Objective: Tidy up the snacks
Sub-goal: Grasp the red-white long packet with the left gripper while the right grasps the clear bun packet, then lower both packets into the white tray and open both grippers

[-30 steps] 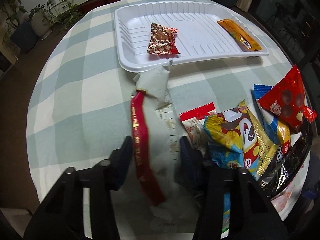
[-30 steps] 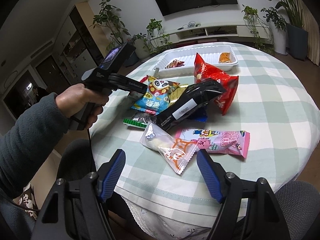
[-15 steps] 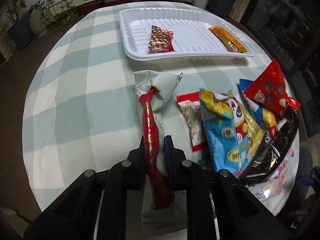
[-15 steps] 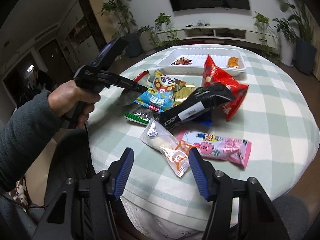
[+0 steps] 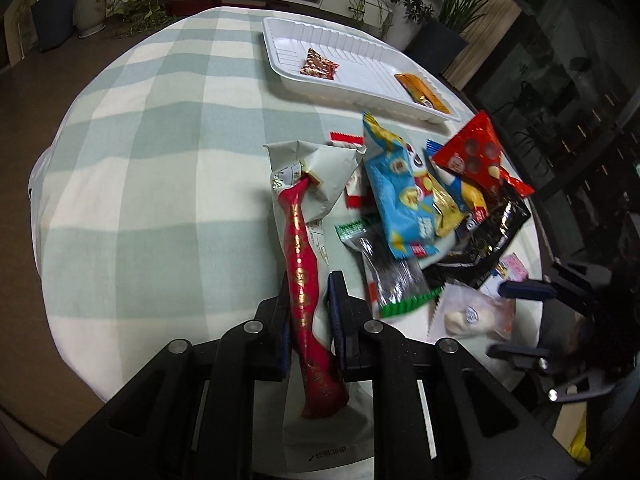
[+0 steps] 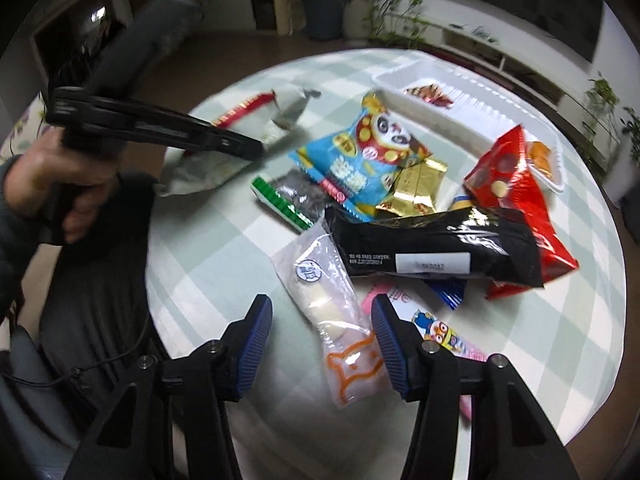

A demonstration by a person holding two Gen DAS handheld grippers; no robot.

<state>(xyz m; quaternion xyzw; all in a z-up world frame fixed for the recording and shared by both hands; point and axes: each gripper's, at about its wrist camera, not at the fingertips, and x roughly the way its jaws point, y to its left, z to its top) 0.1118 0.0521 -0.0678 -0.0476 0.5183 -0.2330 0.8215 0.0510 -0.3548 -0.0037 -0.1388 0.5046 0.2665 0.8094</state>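
The left gripper (image 5: 307, 312), whose jaws had stood apart a second earlier, was clamped on the grey pouch (image 5: 310, 172) by its glossy red ribbon (image 5: 302, 264): the pick was made, and the ribbed white tray (image 5: 360, 80) lay far ahead. The right gripper (image 6: 320, 322) had closed in, jaws apart, straddling a soft translucent packet (image 6: 328, 300) on the counter (image 6: 208, 248).
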